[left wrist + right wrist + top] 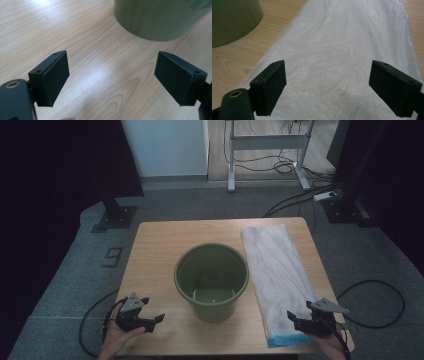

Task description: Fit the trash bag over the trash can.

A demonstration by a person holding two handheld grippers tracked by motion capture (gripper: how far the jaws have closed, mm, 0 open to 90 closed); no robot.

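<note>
Both of my grippers are released, jaws spread wide, nothing held.

Risks, as I judge them:
- My right gripper (303,319) hovers over the near end of the plastic bag (274,270). The film looks thin and slick; a shallow pinch could catch just 1 layer or slide off, and a drag would pull the whole bag along the table (155,250).
- Jaws coming down too flat could pin the bag to the wood rather than lift it.
- My left gripper (154,321) sits close to the bucket (211,280). A sideways bump could push or tip it, as it looks light and empty.
- Cables trail off both grippers at the table edge; a snag could jerk a hand mid-move.

Positions, near to far:
- Right: the bag lies directly under and ahead of my jaws, its blue-edged end nearest me, the rest running straight away. The bucket sits ahead and to the left, beside the bag.
- Left: bare wood between the jaws, the bucket just ahead and to the right, not touching.
</note>
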